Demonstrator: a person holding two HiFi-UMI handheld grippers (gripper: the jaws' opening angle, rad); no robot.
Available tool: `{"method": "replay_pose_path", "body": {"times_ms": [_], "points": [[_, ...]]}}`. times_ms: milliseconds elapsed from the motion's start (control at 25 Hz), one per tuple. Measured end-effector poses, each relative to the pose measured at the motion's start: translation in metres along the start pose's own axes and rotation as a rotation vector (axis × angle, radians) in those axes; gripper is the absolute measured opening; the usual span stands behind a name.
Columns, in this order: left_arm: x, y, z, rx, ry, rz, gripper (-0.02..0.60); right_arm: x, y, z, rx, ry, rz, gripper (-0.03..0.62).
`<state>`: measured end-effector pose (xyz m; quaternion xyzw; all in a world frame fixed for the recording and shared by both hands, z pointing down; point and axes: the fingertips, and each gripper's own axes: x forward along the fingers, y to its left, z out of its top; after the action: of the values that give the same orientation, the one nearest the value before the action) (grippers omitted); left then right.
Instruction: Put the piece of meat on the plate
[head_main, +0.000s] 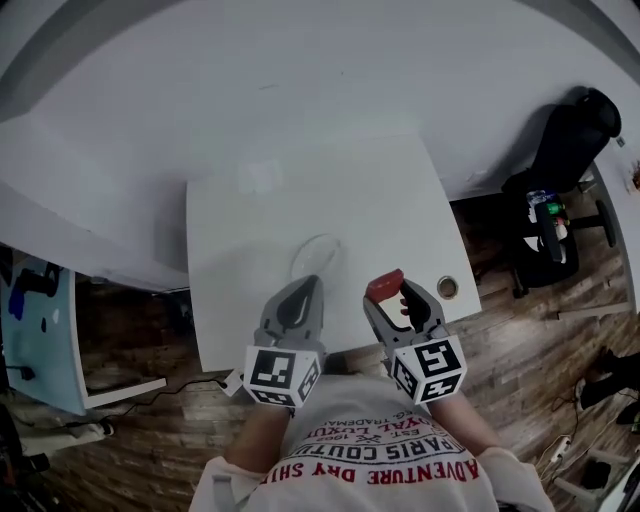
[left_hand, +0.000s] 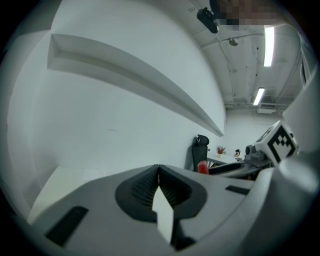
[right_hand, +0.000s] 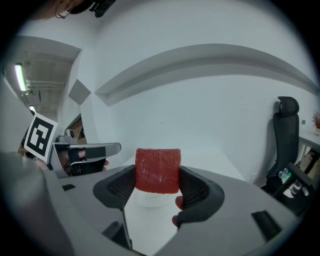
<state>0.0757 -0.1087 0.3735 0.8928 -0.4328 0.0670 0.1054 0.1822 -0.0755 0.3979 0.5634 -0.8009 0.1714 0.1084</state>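
Note:
A red block of meat (right_hand: 158, 170) sits clamped between the jaws of my right gripper (right_hand: 159, 186); in the head view the meat (head_main: 384, 285) shows at the tip of the right gripper (head_main: 388, 298), above the table's near edge. A clear glass plate (head_main: 316, 257) lies on the white table (head_main: 250, 230), just ahead and left of the meat; in the right gripper view the plate (right_hand: 149, 201) shows below it. My left gripper (head_main: 303, 296) hangs over the plate's near rim, its jaws pressed together on nothing (left_hand: 158, 186).
A small round cup-like object (head_main: 447, 288) rests near the table's right front corner. A black office chair (head_main: 560, 170) stands to the right on the wooden floor. White wall lies behind the table; a blue-topped stand (head_main: 40, 330) is at far left.

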Motion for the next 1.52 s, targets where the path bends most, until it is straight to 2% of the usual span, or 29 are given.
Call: {"method": "replay_pose_path", "body": {"times_ms": [280, 520, 720, 1080, 1280, 1520], "points": [[0.027, 0.061, 0.001, -0.024, 0.031, 0.024, 0.008, 0.068, 0.013, 0.017, -0.04, 0.054, 0.024, 0.279], [0.04, 0.087, -0.005, -0.054, 0.058, 0.059, 0.008, 0.11, 0.019, 0.01, -0.077, 0.154, 0.075, 0.279], [0.048, 0.106, -0.025, -0.096, 0.099, 0.131, 0.008, 0.145, 0.019, -0.013, -0.115, 0.271, 0.144, 0.279], [0.056, 0.125, -0.082, -0.198, 0.218, 0.247, 0.008, 0.19, 0.009, -0.076, -0.152, 0.48, 0.245, 0.279], [0.058, 0.127, -0.107, -0.231, 0.271, 0.274, 0.008, 0.208, 0.01, -0.114, -0.178, 0.592, 0.299, 0.279], [0.05, 0.132, -0.13, -0.269, 0.312, 0.309, 0.008, 0.222, 0.013, -0.146, -0.212, 0.682, 0.307, 0.274]]}}
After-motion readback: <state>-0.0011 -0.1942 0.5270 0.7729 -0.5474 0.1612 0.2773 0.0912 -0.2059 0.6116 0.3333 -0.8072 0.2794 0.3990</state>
